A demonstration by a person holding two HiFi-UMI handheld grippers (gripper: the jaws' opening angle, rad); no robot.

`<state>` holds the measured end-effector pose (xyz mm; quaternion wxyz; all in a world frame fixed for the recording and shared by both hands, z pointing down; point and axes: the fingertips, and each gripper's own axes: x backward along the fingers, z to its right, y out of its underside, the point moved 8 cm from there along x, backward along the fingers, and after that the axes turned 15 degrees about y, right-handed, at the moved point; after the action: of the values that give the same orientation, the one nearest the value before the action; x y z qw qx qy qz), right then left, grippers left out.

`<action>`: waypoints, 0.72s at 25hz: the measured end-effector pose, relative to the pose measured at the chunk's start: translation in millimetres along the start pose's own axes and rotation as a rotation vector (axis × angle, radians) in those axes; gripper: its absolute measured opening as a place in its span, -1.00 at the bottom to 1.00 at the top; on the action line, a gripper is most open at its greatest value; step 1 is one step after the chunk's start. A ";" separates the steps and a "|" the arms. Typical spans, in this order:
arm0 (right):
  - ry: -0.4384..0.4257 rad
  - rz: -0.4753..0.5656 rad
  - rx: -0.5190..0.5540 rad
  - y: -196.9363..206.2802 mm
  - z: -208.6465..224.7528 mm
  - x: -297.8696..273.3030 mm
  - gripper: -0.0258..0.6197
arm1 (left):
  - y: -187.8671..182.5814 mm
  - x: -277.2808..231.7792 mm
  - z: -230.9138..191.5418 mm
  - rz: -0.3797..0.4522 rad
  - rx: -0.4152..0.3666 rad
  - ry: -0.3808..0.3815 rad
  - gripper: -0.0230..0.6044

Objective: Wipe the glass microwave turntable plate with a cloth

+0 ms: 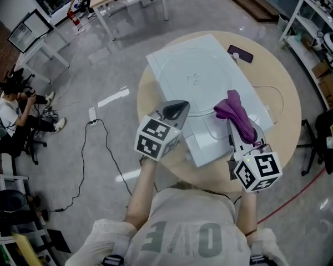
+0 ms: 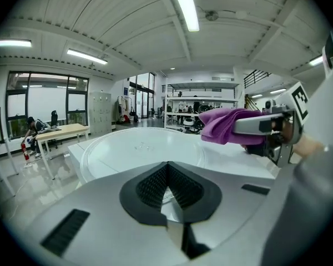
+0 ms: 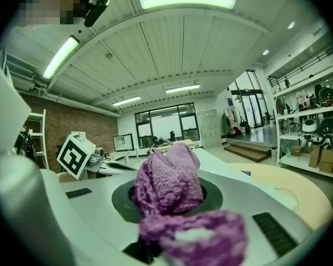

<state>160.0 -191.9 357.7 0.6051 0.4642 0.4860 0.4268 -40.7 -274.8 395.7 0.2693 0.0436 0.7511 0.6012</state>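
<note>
Though both hand-held grippers hover at the near side of the round desk [image 1: 277,93], your glass turntable plate [image 1: 194,76] lies flat just ahead of them.

The desk carries a white box-shaped appliance [image 1: 211,148], and the plate rests on its top. Your left hand-held gripper [image 1: 177,108] has its jaws pressed together on nothing, its tip over the plate's near rim. Your right hand-held gripper [image 1: 234,123] pinches a bunched purple cloth [image 1: 236,112] at the plate's near right edge. The cloth hides the jaw tips, and you cannot tell whether it touches the glass. Beyond the plate a dark phone [image 1: 240,54] lies on the desk by the appliance's far corner. A thin white cable [image 1: 278,96] loops on the desk to the right.
</note>
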 end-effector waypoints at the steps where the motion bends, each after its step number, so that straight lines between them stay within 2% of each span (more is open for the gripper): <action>1: 0.003 -0.002 -0.004 1.5 0.4 2.5 -0.77 | 1.0 -0.3 3.8 -0.005 -0.004 0.009 -0.92; 7: 0.011 -0.007 -0.018 6.0 3.9 20.3 -0.77 | 5.4 0.8 26.3 -0.024 -0.041 0.072 -0.92; 12: 0.013 -0.002 -0.023 6.4 8.0 34.5 -0.77 | 11.2 1.5 41.2 -0.020 -0.038 0.119 -0.92; 15: 0.014 -0.003 -0.025 7.6 9.9 39.8 -0.77 | 11.7 1.8 42.9 -0.001 -0.051 0.111 -0.92; 18: -0.002 -0.010 -0.011 7.9 9.1 42.0 -0.77 | 8.3 7.1 40.6 0.039 -0.095 0.026 -0.92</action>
<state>175.3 -151.0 358.2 0.6102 0.4588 0.4853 0.4261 -30.3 -234.1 395.5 0.2496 0.0374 0.7241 0.6419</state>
